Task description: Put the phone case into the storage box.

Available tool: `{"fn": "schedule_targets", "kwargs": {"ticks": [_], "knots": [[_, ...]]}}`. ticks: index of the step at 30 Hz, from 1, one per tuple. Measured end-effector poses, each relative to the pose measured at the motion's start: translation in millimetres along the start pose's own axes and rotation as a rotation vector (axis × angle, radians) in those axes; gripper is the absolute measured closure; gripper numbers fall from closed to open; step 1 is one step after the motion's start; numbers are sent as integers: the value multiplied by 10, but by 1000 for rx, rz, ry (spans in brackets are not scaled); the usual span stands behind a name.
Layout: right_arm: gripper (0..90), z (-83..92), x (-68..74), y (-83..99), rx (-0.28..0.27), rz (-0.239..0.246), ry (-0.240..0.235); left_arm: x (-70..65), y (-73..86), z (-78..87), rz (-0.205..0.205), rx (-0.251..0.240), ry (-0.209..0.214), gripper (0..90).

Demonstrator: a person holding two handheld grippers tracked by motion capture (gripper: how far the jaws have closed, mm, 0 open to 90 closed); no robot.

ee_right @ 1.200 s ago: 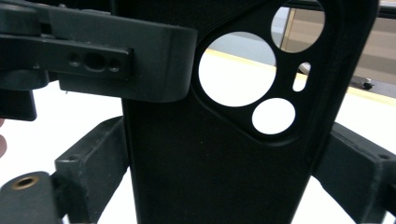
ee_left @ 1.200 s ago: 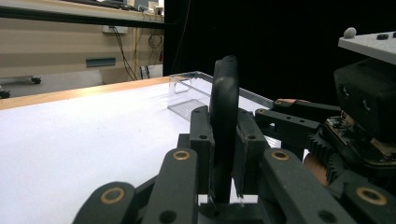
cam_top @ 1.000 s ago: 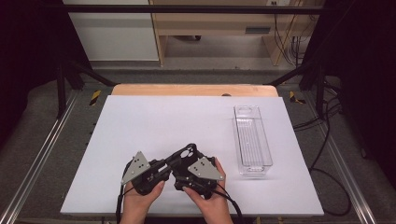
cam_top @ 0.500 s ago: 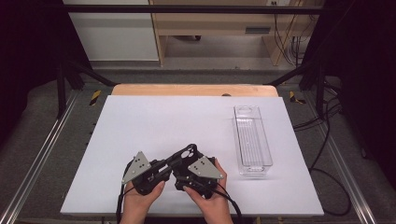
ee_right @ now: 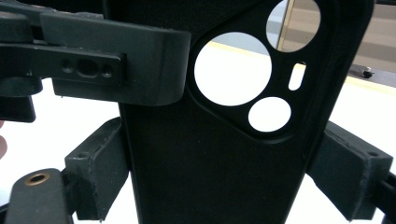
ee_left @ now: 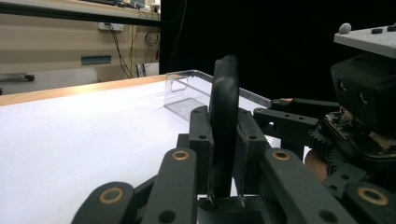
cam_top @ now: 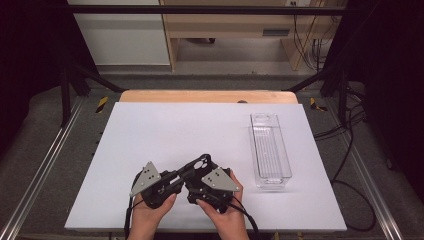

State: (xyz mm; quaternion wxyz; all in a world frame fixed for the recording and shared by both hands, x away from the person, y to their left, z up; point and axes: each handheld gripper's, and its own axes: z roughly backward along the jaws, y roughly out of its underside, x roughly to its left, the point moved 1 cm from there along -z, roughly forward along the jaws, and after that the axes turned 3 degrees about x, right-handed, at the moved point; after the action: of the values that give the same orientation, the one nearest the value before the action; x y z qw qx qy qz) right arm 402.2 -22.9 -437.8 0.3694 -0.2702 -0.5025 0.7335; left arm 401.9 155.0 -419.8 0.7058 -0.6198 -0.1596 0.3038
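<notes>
Both hand-held grippers hold one black phone case (ee_right: pixel 219 154) above the white surface (cam_top: pixel 165 135): left hand-held gripper (ee_left: pixel 224 186) pinches its thin edge, right hand-held gripper (ee_right: pixel 224 186) clamps across its width. Likely next: carry it to the clear tray (cam_top: pixel 270 150), off to the right.

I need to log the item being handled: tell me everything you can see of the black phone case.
The black phone case looks like matte, soft plastic or rubber, with a raised camera panel pierced by three round holes and a small slot. It is held off the white table near its front edge, standing edge-on in the left gripper view. The right gripper clamps it across its width, fingers on both side edges; the left gripper pinches its thin wall.
</notes>
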Motion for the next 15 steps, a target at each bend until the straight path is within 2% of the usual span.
{"fn": "schedule_targets", "kwargs": {"ticks": [15], "knots": [[140, 21, -67, -18, -2, -16, 19, -5, -49, 21, -6, -36, 15, 732]]}}
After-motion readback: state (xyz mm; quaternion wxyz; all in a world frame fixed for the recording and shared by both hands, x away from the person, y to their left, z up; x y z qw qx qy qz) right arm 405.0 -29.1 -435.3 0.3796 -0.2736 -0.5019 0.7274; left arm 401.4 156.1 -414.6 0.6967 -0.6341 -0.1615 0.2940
